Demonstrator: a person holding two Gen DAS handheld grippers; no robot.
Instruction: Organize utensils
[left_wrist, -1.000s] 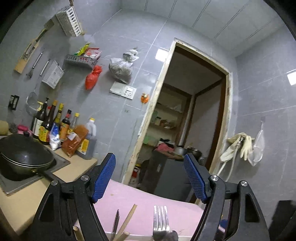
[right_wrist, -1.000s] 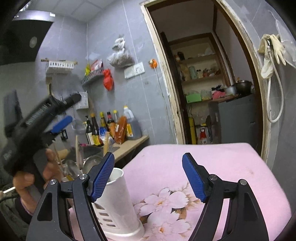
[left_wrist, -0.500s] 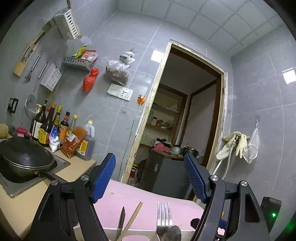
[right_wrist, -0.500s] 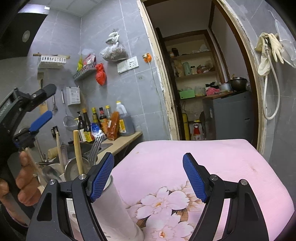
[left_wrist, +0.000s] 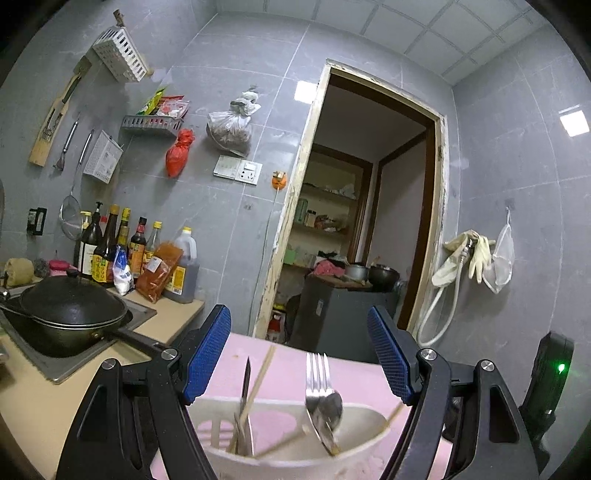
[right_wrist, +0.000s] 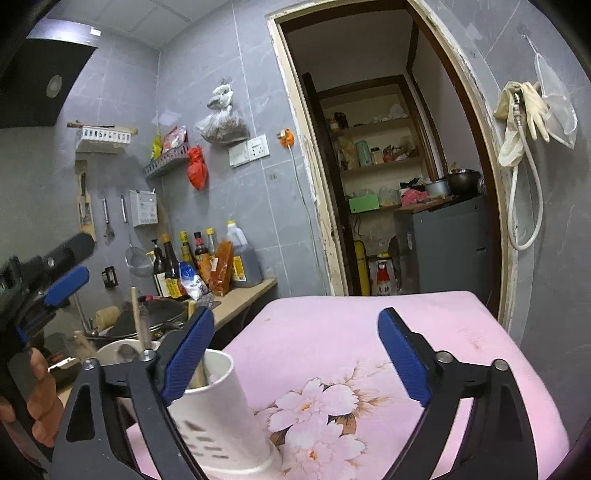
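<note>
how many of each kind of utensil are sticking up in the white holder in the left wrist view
fork: 1
spoon: 1
knife: 1
chopsticks: 2 sticks visible, the second one lying lower toward the rim
total: 5 pieces in the white holder, with the lower parts hidden inside it

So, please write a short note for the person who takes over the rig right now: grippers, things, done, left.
Left gripper: open, empty, just above the white holder.
Right gripper: open, empty, beside the holder, not touching it as far as shows.
Holder stands upright on the pink cloth. Inside: fork, spoon, knife, chopsticks.
Done: these utensils are in.
Left: no loose utensil shows; check the counter.
</note>
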